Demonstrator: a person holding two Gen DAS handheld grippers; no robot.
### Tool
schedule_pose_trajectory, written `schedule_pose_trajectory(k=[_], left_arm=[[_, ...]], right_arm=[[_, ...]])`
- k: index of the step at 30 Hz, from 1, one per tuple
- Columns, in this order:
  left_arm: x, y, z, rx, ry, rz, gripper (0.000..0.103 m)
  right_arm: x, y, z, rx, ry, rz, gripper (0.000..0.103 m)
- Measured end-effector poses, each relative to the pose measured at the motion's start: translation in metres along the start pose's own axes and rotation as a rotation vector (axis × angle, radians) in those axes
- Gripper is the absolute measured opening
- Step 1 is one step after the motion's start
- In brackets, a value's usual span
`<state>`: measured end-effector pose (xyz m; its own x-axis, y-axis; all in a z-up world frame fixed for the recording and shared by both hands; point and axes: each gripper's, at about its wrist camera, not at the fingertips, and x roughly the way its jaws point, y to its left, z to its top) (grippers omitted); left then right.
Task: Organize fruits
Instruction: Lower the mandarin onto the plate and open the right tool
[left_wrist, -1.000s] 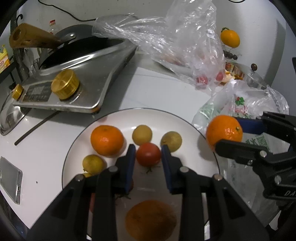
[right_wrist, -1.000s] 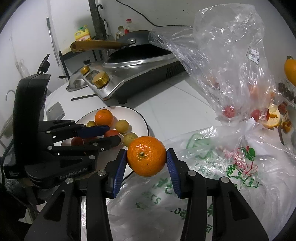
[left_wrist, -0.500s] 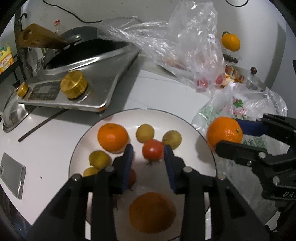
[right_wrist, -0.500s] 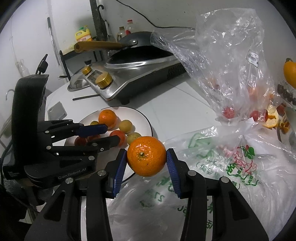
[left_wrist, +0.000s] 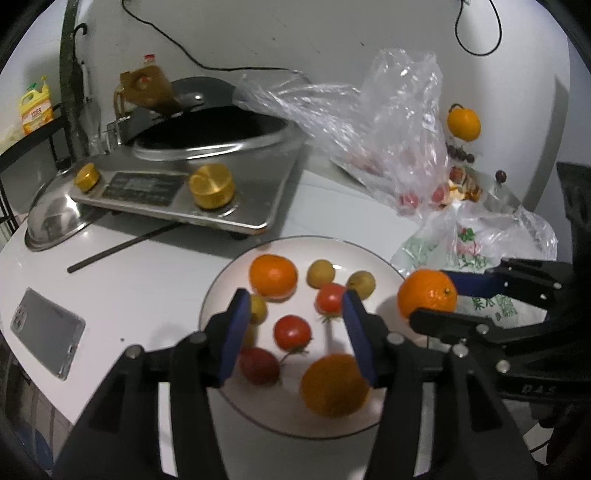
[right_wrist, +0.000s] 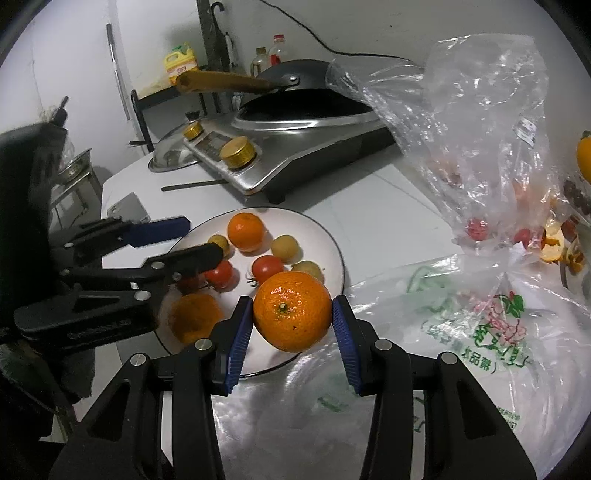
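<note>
A white plate (left_wrist: 229, 391) (right_wrist: 328, 236) holds two oranges, several small yellow fruits and three red tomatoes. My left gripper (left_wrist: 293, 332) is open and empty above the plate, with a tomato (left_wrist: 292, 332) lying below between its fingers. My right gripper (right_wrist: 293, 334) is shut on an orange (right_wrist: 292, 311) and holds it just over the plate's right rim; the orange also shows in the left wrist view (left_wrist: 427, 298).
An induction cooker (left_wrist: 207, 184) with a black pan stands behind the plate. A clear plastic bag (left_wrist: 388, 122) with red fruit and a printed bag (right_wrist: 461, 350) lie to the right. A phone (left_wrist: 46, 332) and a chopstick (left_wrist: 122, 249) lie to the left.
My left gripper opened, let go of the tomato and pulled back and up from the plate. My right gripper kept hold of the orange and moved slightly toward the plate.
</note>
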<state>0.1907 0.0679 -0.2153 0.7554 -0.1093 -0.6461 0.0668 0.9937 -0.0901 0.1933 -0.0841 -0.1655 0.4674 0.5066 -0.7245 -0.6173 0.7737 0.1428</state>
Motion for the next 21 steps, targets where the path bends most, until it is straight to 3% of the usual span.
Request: schedule_pose_trajectory(k=[21], left_arm=[[-0.003, 0.034, -0.021, -0.046, -0.009, 0.031, 0.053]], right_arm=[[0.040, 0.019, 0.001, -0.019, 0.107, -0.014, 0.046]])
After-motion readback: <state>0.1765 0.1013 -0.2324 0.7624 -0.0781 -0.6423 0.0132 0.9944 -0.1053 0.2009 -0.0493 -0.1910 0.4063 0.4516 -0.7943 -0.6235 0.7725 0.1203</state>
